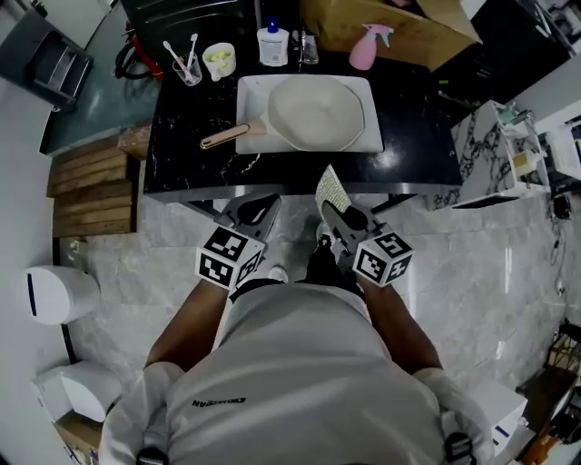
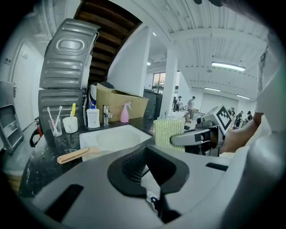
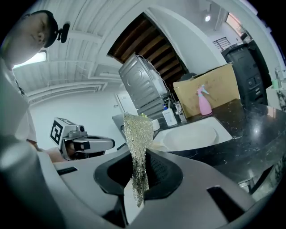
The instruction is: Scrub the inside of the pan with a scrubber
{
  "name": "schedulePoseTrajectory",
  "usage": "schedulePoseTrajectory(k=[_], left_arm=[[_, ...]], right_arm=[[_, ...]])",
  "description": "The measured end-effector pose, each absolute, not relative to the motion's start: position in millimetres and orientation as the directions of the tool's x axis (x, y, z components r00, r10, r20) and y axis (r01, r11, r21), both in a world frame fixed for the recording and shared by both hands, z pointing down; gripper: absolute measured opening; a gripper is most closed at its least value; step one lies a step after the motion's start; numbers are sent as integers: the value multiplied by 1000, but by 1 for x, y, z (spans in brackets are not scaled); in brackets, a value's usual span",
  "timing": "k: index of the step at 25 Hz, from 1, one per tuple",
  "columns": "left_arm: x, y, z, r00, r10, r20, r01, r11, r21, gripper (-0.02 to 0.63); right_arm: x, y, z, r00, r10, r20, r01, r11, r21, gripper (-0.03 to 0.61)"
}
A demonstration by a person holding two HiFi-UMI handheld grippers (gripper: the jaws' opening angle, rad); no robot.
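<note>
A pan with a pale inside and a wooden handle lies in a white tray on the black counter. Both grippers hang in front of the counter's near edge, short of the tray. My right gripper is shut on a yellow-green mesh scrubber, which stands upright out of its jaws. My left gripper is shut with nothing in it. In the left gripper view the scrubber shows to the right of the tray.
At the counter's back stand a glass with toothbrushes, a cup, a white bottle, a pink spray bottle and a cardboard box. A marble-patterned stand is to the right, wooden boards and white bins to the left.
</note>
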State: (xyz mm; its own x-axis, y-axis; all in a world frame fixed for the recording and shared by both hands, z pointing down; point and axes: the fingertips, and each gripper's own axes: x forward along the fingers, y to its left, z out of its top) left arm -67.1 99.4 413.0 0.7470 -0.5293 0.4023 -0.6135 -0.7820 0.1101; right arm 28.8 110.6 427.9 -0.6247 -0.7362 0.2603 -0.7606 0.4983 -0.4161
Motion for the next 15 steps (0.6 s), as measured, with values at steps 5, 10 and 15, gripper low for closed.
schedulePoseTrajectory(k=[5, 10, 15], left_arm=[[-68, 121, 418, 759, -512, 403, -603, -786, 137, 15], [-63, 130, 414, 764, -508, 398, -597, -790, 139, 15], [-50, 130, 412, 757, -517, 400, -604, -787, 125, 15]], right_arm=[[26, 133, 422, -598, -755, 270, -785, 485, -385, 75], [35, 138, 420, -589, -759, 276, -791, 472, -390, 75], [46, 135, 414, -600, -748, 284, -791, 502, -349, 75]])
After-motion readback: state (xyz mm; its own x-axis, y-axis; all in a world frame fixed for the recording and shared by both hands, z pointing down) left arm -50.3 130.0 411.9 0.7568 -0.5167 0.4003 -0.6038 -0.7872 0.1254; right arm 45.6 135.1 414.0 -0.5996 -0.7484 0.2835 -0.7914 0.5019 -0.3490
